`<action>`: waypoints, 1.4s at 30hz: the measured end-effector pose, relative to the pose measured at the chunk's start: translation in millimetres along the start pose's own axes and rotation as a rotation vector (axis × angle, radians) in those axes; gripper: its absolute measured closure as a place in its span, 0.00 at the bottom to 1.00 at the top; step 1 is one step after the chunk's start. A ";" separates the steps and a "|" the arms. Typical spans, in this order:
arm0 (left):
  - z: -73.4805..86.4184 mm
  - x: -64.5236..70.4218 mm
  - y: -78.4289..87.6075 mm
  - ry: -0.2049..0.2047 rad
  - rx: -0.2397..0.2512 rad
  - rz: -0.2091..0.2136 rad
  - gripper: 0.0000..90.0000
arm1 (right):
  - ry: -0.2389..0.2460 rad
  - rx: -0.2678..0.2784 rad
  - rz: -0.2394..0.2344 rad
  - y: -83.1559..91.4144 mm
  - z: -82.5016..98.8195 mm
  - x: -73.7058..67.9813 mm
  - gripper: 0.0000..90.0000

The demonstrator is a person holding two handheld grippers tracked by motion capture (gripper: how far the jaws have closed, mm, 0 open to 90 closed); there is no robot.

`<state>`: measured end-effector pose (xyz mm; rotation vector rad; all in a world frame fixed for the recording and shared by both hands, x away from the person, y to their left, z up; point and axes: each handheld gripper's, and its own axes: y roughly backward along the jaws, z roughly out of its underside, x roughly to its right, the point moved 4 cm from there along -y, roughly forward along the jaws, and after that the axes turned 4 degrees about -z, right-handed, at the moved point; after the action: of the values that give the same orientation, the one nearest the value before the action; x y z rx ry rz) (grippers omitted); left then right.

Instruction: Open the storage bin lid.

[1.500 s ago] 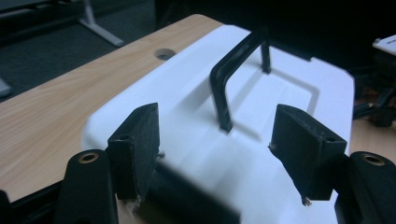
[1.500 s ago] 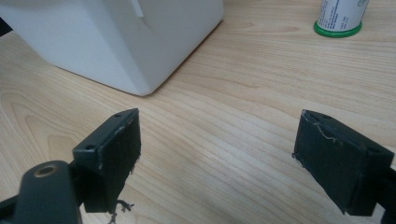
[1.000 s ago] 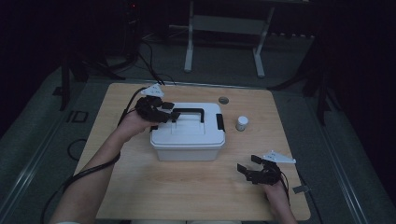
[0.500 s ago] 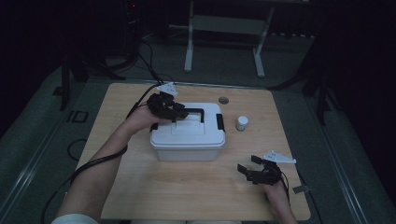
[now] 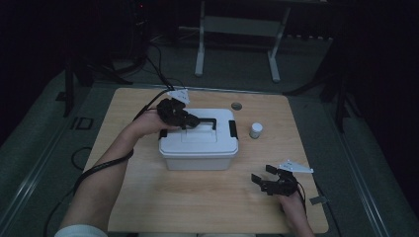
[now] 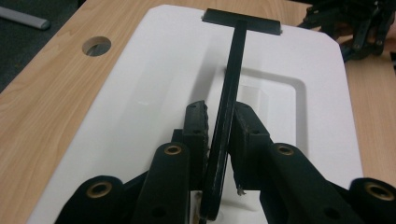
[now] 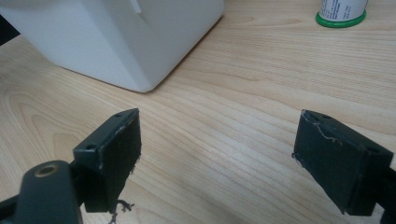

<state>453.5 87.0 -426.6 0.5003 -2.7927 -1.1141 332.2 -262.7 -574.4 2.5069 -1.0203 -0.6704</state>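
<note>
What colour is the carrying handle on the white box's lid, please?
Black; the handle shows best in the left gripper view.

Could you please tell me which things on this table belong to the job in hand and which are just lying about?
In use:
white box
black handle, raised between the left gripper pads

Lying about:
small bottle
right gripper, open above bare table
</note>
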 end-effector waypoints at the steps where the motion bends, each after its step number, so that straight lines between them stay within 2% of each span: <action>1: -0.4 1.0 0.2 -0.011 -0.008 0.014 0.86 | -0.001 0.000 0.000 0.0 0.1 0.0 0.16; 7: -1.7 5.2 -0.1 -0.067 -0.008 0.043 0.92 | -0.005 -0.003 -0.003 -0.1 1.0 -0.1 0.16; 12: -2.7 5.6 -1.5 -0.061 0.011 0.062 0.93 | -0.006 -0.001 -0.004 0.0 1.5 0.1 0.16; 20: -9.5 8.6 1.4 -0.079 0.002 0.052 0.93 | -0.007 -0.002 -0.006 -0.2 1.9 0.1 0.16; 24: -15.5 9.5 5.1 -0.079 0.011 0.036 0.93 | -0.012 -0.002 -0.005 0.0 1.9 -0.1 0.16; 32: -22.4 9.7 26.4 -0.058 0.084 0.011 0.93 | -0.015 -0.003 -0.009 -0.3 2.2 0.0 0.16; 35: -19.9 9.4 34.6 -0.042 0.101 0.003 0.93 | -0.012 0.000 -0.009 -0.3 2.1 0.3 0.16; 40: -9.5 9.6 47.1 -0.038 0.099 -0.010 0.93 | -0.010 -0.009 -0.005 -0.7 2.2 -0.7 0.16; 42: -4.1 8.2 52.1 -0.024 0.099 -0.020 0.93 | -0.013 -0.009 -0.004 -0.8 2.1 -0.9 0.16</action>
<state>432.7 117.0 -388.2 0.5291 -2.8808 -0.9964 330.9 -261.8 -576.2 2.5006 -1.0155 -0.6914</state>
